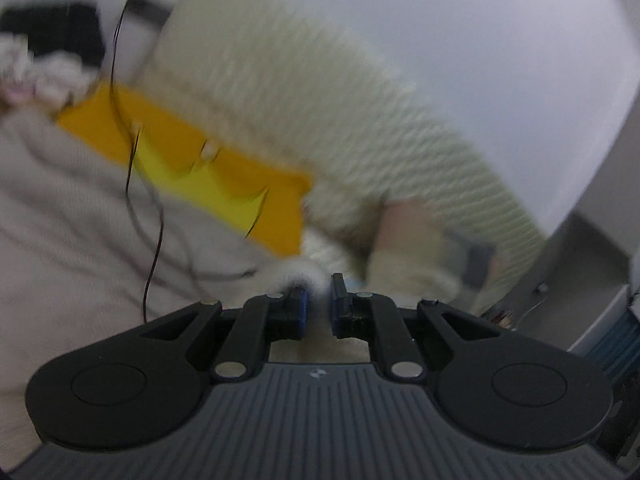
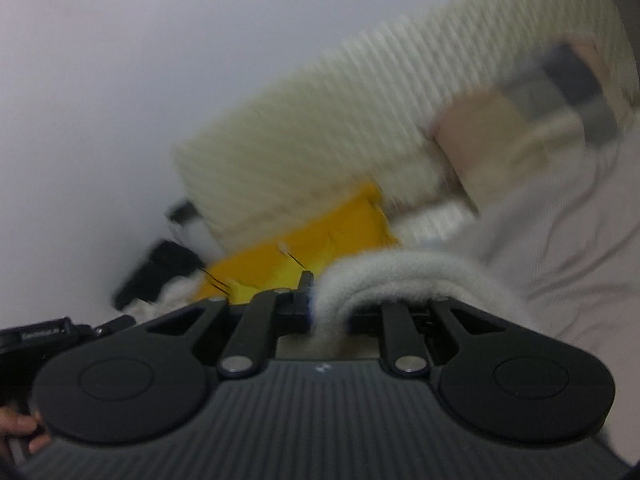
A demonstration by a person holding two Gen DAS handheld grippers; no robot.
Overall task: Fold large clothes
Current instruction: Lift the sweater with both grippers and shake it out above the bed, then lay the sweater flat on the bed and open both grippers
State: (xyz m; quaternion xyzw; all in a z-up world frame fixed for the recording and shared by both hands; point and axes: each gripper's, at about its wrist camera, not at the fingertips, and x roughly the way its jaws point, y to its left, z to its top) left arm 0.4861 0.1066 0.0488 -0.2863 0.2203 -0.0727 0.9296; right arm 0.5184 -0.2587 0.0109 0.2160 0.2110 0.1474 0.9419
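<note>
Both views are smeared by fast motion. My left gripper (image 1: 318, 308) is shut, with a white fuzzy edge of the pale fleece garment (image 1: 298, 274) pinched between its blue pads. My right gripper (image 2: 326, 304) is shut on a thick fold of the same fleece garment (image 2: 400, 276), which drapes over and hides its right finger. More pale cloth (image 2: 560, 240) spreads to the right of it. In the left wrist view the other hand (image 1: 408, 236) shows as a blur just right of my fingers.
A cream ribbed cushion (image 1: 300, 100) stands against a white wall. In front of it lies a yellow-orange sheet (image 1: 200, 168) on beige cloth (image 1: 80, 220). A thin dark strand (image 1: 120, 80) hangs at left. A black item (image 2: 160, 272) sits at the back.
</note>
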